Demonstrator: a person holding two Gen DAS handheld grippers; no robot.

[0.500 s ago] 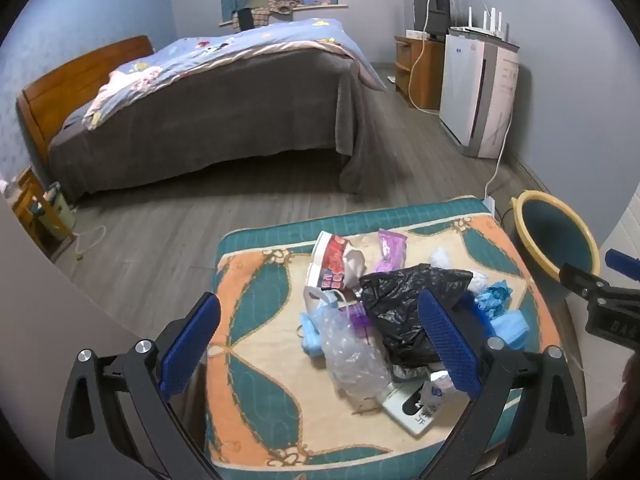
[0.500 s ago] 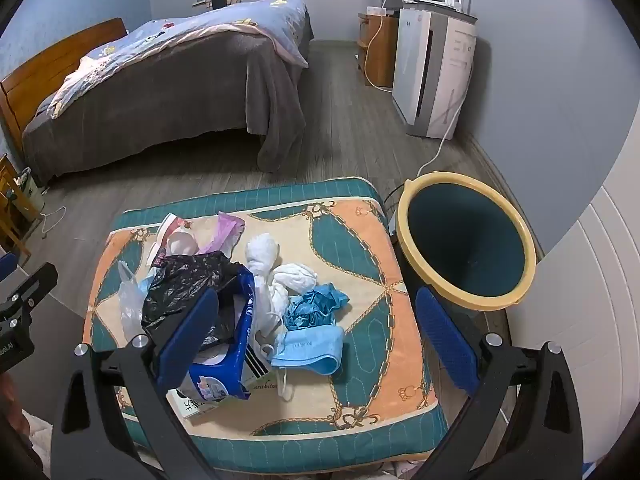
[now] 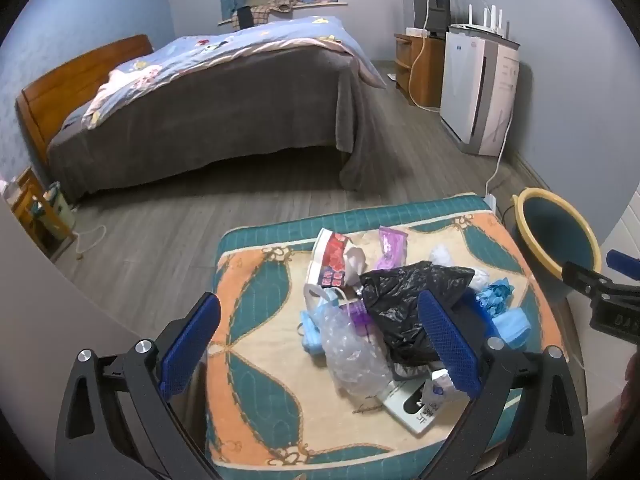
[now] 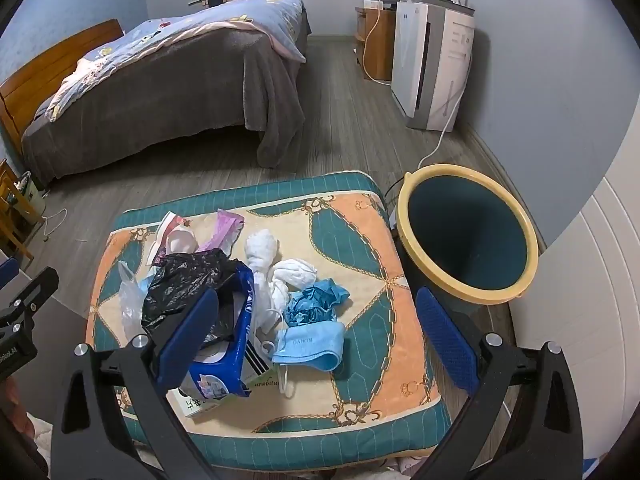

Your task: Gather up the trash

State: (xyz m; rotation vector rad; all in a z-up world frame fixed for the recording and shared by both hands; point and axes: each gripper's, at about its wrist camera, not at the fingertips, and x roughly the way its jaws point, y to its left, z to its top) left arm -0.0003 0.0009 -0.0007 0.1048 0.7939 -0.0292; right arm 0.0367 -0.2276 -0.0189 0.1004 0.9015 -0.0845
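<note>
A pile of trash lies on a patterned cushion (image 3: pixel 256 288) (image 4: pixel 360 240): a black plastic bag (image 3: pixel 404 300) (image 4: pixel 184 280), a clear plastic bag (image 3: pixel 352 352), a blue face mask (image 4: pixel 310 346), a crumpled blue glove (image 4: pixel 316 302), white tissues (image 4: pixel 276 264), a blue packet (image 4: pixel 236 344), a red-and-white wrapper (image 3: pixel 332 260) and a purple wrapper (image 3: pixel 390 246). A dark bin with a yellow rim (image 4: pixel 468 236) (image 3: pixel 556 236) stands right of the cushion. My left gripper (image 3: pixel 320 344) is open above the pile's near left. My right gripper (image 4: pixel 316 344) is open above the mask.
A bed with a grey cover (image 3: pixel 224 108) stands across the wooden floor. A white air purifier (image 4: pixel 432 68) and a wooden cabinet (image 3: pixel 416 68) stand along the right wall, with a white cable (image 4: pixel 444 136) running toward the bin. A small wooden stand (image 3: pixel 36 208) is at the left.
</note>
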